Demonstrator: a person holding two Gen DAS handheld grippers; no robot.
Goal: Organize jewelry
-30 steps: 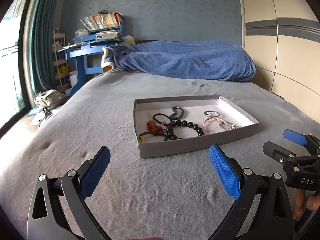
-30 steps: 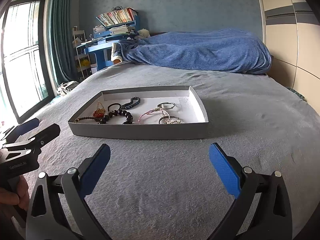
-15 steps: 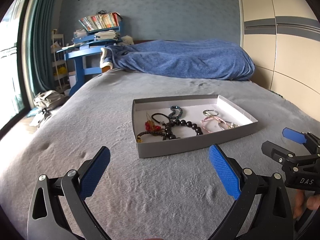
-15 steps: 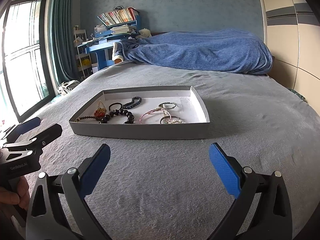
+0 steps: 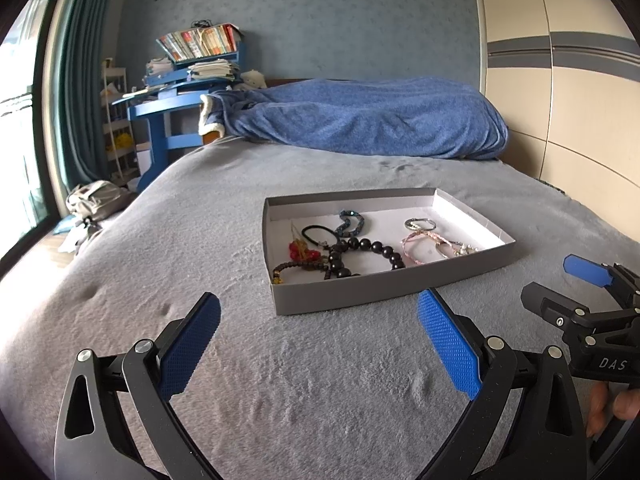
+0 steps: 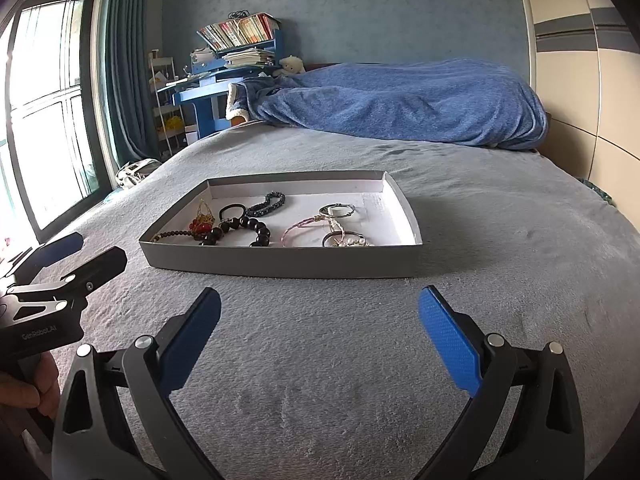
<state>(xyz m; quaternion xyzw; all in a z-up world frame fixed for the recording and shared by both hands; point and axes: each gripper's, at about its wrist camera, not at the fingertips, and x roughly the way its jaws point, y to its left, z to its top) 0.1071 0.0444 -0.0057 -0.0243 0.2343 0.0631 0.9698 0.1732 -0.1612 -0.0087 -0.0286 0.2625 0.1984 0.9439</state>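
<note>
A shallow grey tray (image 5: pixel 376 290) (image 6: pixel 280 266) with a white floor lies on the grey bed. In it are a black bead bracelet (image 5: pixel 362 254) (image 6: pixel 244 230), a red charm piece (image 5: pixel 300 252) (image 6: pixel 202 224), a dark blue bead bracelet (image 5: pixel 352 222) (image 6: pixel 266 203), a pink bracelet (image 5: pixel 424 242) (image 6: pixel 308 226), a silver ring (image 5: pixel 419 223) (image 6: pixel 337 210) and a pearl piece (image 6: pixel 352 242). My left gripper (image 5: pixel 318 344) is open and empty, short of the tray's near left corner. My right gripper (image 6: pixel 319 340) is open and empty, in front of the tray's near wall.
The grey blanket (image 6: pixel 500 280) covers the bed. A blue quilt (image 5: pixel 360 120) (image 6: pixel 400 100) is heaped at the far end. A blue desk with books (image 5: pixel 180 92) stands at the back left. A wardrobe (image 5: pixel 560 100) lines the right side, a window (image 6: pixel 44 112) the left.
Both grippers have drifted slightly closer to the tray. Both stay open and empty, and the jewelry has not moved.
</note>
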